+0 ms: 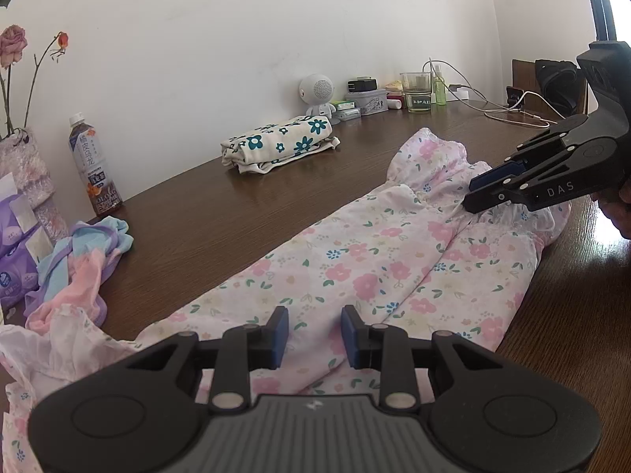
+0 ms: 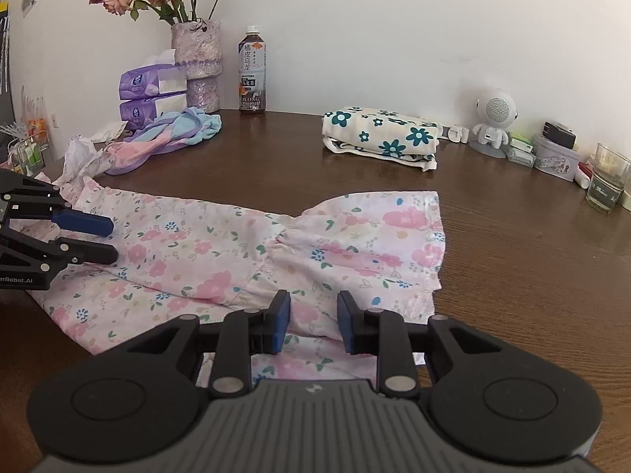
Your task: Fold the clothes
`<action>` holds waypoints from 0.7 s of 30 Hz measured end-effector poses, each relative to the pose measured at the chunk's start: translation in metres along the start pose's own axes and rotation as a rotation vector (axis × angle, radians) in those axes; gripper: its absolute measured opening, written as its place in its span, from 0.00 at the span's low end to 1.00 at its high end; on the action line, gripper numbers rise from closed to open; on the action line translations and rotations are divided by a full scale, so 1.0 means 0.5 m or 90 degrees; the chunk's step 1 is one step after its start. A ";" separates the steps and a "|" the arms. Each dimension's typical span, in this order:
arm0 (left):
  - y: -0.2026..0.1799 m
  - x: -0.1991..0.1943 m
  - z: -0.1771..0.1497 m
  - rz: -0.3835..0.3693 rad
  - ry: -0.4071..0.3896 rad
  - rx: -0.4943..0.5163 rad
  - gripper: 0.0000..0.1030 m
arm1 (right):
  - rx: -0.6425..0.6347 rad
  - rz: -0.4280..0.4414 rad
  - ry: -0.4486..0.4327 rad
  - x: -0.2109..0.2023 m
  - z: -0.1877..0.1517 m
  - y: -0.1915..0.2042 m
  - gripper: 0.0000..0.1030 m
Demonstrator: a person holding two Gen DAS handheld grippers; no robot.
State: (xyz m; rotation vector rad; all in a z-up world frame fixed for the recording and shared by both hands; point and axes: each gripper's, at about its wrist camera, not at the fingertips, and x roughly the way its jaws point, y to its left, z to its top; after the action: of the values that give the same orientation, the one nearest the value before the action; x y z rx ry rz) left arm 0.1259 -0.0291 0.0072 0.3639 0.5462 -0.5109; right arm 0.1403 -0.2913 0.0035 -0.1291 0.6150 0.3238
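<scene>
A pink floral garment [image 2: 244, 260] lies spread along the wooden table [image 2: 512, 244], partly folded lengthwise. The right gripper [image 2: 314, 321] and left gripper [image 1: 315, 335] hover over it, jaws apart, empty. Its far end is bunched and unclear. Beyond sits a folded blue-flowered cloth [image 2: 380, 140].

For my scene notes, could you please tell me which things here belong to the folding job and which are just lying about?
Job: pink floral garment; folded blue-flower cloth; pastel clothes heap; left hand-held gripper; right hand-held gripper.

Lying about: tea bottle; flower vase; tissue packs; robot-shaped speaker; glass.
</scene>
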 end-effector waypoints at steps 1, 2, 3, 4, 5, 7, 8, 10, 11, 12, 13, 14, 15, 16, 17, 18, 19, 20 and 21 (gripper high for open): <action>0.000 0.000 0.000 0.000 0.000 0.000 0.27 | 0.003 -0.007 0.000 -0.001 -0.001 -0.004 0.24; 0.000 0.000 0.000 0.000 0.000 0.000 0.27 | 0.011 -0.009 0.000 -0.002 -0.003 -0.012 0.24; 0.000 0.000 0.000 0.000 0.000 0.000 0.27 | 0.016 -0.013 0.001 -0.003 -0.005 -0.017 0.23; 0.000 0.000 0.000 0.000 0.000 0.000 0.27 | 0.020 -0.017 0.002 -0.004 -0.006 -0.022 0.23; 0.000 0.000 0.000 0.000 0.000 0.000 0.27 | 0.024 -0.021 0.003 -0.005 -0.008 -0.027 0.23; 0.000 0.000 0.000 0.000 0.000 0.000 0.27 | 0.032 -0.029 0.006 -0.006 -0.011 -0.037 0.23; 0.000 0.000 -0.001 0.000 0.000 0.000 0.27 | 0.036 -0.032 0.007 -0.007 -0.013 -0.041 0.23; 0.001 0.000 -0.001 0.000 0.000 0.001 0.27 | 0.044 -0.036 0.009 -0.008 -0.016 -0.048 0.20; 0.001 0.000 -0.001 0.000 0.000 0.001 0.27 | 0.047 -0.037 0.012 -0.008 -0.018 -0.051 0.18; 0.001 0.000 -0.001 0.000 0.000 0.001 0.27 | 0.045 -0.041 0.015 -0.009 -0.019 -0.052 0.17; 0.001 0.000 -0.001 0.000 0.000 0.001 0.27 | 0.041 -0.044 0.018 -0.009 -0.020 -0.053 0.17; 0.001 0.000 -0.001 0.000 0.000 0.001 0.27 | 0.038 -0.046 0.021 -0.010 -0.020 -0.055 0.17; 0.001 0.000 -0.001 0.000 0.000 0.001 0.27 | 0.036 -0.047 0.023 -0.011 -0.019 -0.055 0.17; 0.000 0.000 -0.001 0.000 0.000 0.001 0.27 | 0.032 -0.049 0.024 -0.012 -0.018 -0.055 0.17; 0.000 0.000 -0.001 0.000 0.000 0.000 0.27 | 0.025 -0.050 0.024 -0.013 -0.017 -0.054 0.17; 0.000 0.000 -0.001 0.000 0.000 0.001 0.27 | 0.018 -0.053 0.024 -0.015 -0.016 -0.053 0.17; 0.001 0.000 -0.001 0.000 0.000 0.000 0.27 | 0.015 -0.057 0.024 -0.018 -0.015 -0.053 0.17; 0.001 0.000 -0.001 0.000 0.000 0.000 0.27 | 0.014 -0.061 0.023 -0.022 -0.014 -0.054 0.17; 0.001 0.000 -0.001 0.000 0.000 0.000 0.27 | 0.015 -0.066 0.021 -0.026 -0.012 -0.056 0.17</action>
State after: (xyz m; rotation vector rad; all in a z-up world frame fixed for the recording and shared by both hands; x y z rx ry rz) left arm 0.1257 -0.0284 0.0069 0.3639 0.5459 -0.5111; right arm 0.1365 -0.3224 0.0070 -0.1436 0.6417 0.2147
